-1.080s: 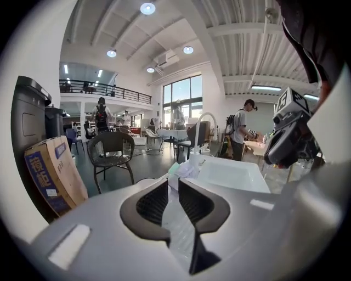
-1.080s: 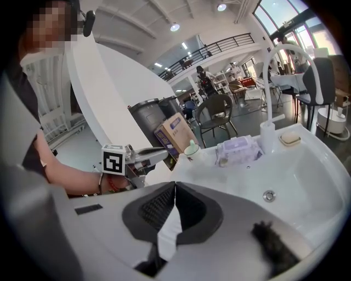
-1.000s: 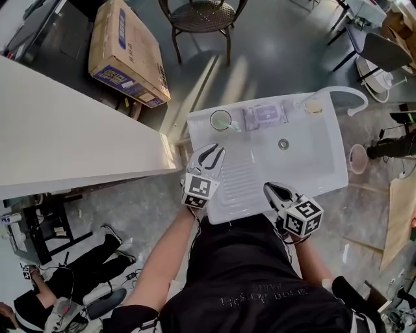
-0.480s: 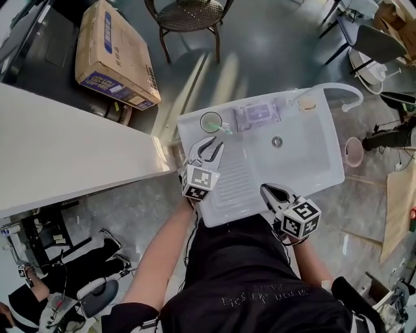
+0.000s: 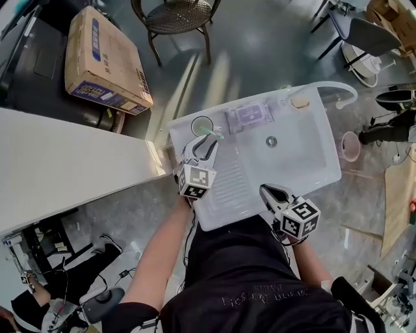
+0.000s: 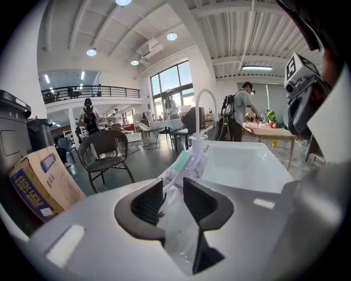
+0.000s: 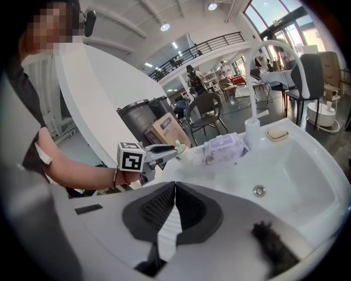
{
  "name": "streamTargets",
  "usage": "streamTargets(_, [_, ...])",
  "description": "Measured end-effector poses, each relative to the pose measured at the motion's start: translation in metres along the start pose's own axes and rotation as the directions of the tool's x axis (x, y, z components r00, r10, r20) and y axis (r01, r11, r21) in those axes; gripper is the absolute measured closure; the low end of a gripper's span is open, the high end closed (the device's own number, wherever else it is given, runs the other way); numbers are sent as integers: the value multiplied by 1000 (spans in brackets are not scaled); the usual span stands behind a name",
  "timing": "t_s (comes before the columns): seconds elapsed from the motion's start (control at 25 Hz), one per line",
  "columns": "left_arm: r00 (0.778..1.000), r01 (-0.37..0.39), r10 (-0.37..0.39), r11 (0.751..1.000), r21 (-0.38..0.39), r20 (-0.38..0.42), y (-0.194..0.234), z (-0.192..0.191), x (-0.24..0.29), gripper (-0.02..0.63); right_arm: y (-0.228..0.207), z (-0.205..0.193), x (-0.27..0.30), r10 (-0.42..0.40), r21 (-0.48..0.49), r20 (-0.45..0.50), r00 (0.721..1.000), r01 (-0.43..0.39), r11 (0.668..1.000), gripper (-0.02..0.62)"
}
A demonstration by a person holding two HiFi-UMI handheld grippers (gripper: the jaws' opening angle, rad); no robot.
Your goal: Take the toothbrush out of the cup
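A clear cup (image 5: 202, 125) stands at the far left corner of the white sink (image 5: 312, 172). A white toothbrush with a green head (image 5: 215, 135) leans out of it toward the basin. My left gripper (image 5: 206, 144) is right at the cup, and its jaws have just been opening. In the left gripper view the toothbrush (image 6: 180, 161) and the cup show through and just beyond the gap of this gripper (image 6: 173, 190); the pads do not press on them. My right gripper (image 5: 269, 192) rests shut and empty over the sink's near edge, and the right gripper view shows its jaws (image 7: 174, 187) meeting.
A purple pack of wipes (image 5: 247, 117) lies next to the cup, with a soap bar (image 5: 299, 101) and a white faucet (image 5: 338, 88) at the back. The drain (image 5: 271, 140) sits mid-basin. A white counter (image 5: 58, 169) is on the left, a box (image 5: 97, 62) and a chair (image 5: 175, 16) beyond.
My left gripper has moved forward to the cup and its jaws have spread wider. The right gripper has stayed at the sink's near edge.
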State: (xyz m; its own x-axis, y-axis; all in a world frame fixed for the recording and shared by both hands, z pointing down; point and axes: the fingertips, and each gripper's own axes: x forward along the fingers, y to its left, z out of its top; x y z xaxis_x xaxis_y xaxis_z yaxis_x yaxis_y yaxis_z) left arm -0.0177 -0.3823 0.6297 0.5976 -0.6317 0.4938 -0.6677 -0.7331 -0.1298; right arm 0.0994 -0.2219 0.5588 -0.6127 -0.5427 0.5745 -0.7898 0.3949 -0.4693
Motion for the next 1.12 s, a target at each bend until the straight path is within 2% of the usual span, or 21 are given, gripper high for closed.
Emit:
streamTargets(0.24, [1000,-6,6,1000,13,0,2,2,9,482,-5,2,-1,-7,8,6,1000,7,1000,583])
streamTargets(0.44, [1000,-11,12,997,74,-15,-1,3,17,482,-10,3,-2,-18,21,8,1000,18,1000,583])
streamTargets(0.68, [999,-28,30,995,95,-22,-1,5,26,482,-17,3,-6,-31,34,12,999,31,999,583])
streamTargets(0.88, [998,-59,61,996,66,-28,8,4,28,516,-22,1,-9,-43,47,15,999,42,998,583])
streamTargets(1.12, [996,-83,84,994,73,-12,19,9,25,538,-22,3,-6,-37,48,18,999,36,998,583])
